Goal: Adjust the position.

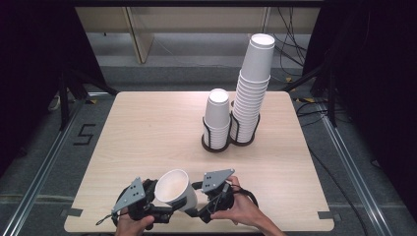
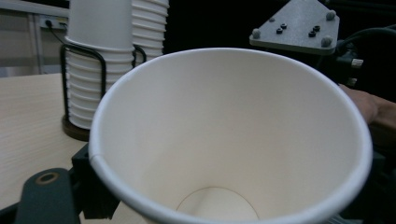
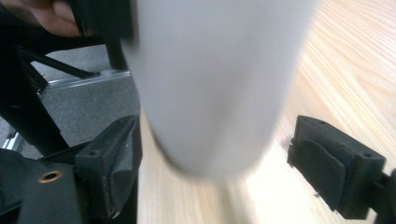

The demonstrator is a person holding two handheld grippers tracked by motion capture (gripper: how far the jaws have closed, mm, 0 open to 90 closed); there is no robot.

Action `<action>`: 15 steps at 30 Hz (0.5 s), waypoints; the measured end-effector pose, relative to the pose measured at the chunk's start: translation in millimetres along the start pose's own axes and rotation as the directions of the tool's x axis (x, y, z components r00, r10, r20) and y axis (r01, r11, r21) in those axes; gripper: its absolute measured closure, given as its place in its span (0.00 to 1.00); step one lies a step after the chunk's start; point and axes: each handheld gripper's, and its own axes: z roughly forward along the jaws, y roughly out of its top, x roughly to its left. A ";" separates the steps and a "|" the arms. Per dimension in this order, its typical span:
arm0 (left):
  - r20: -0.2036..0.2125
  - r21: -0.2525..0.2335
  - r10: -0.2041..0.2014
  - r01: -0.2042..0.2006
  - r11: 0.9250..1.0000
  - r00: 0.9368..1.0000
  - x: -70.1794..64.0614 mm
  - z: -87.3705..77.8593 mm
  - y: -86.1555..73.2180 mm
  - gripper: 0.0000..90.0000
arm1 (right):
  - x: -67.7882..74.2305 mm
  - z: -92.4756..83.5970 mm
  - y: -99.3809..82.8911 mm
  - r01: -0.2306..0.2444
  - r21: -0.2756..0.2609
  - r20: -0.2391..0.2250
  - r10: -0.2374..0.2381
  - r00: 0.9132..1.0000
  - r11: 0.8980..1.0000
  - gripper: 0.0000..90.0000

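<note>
Jaws of your left gripper point(image 1: 162, 210) are clenched on the paper cup point(image 1: 175, 189), with a black pad pressed against the cup's wall just under the rolled rim at the lower left of the left gripper view. That cup point(image 2: 233, 135) hangs tilted there, mouth toward the camera, its round base visible deep inside. Your right gripper point(image 1: 202, 212) is released: in the right gripper view its two black pads stand wide on either side of the cup's narrow bottom end point(image 3: 210, 88), neither one touching it, and the cup itself is blurred. From above, the cup sits between your two grippers near the front edge of the table point(image 1: 147, 132), leaning with its opening up and to the left. Your hands hold both gripper bodies just below it. Farther back, right of centre, a black wire holder point(image 1: 216, 143) carries a short stack of cups point(image 1: 217, 115), and touching it on the right stands a much taller stack point(image 1: 251, 93).
</note>
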 end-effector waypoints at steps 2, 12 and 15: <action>-0.031 0.000 0.003 -0.003 1.000 1.000 3.0 -2.1 0.6 0.18 | -3.2 -5.8 -3.2 -0.016 0.019 0.022 0.015 1.000 1.000 0.19; -0.200 0.057 0.057 -0.046 0.997 0.978 17.8 -8.2 -1.4 0.18 | -15.4 -33.2 -20.2 -0.081 0.011 0.135 0.079 0.988 0.997 0.20; -0.239 0.043 0.059 -0.050 0.998 0.969 23.5 -9.2 -2.6 0.18 | -16.4 -38.1 -25.1 -0.112 0.015 0.145 0.109 0.983 0.994 0.20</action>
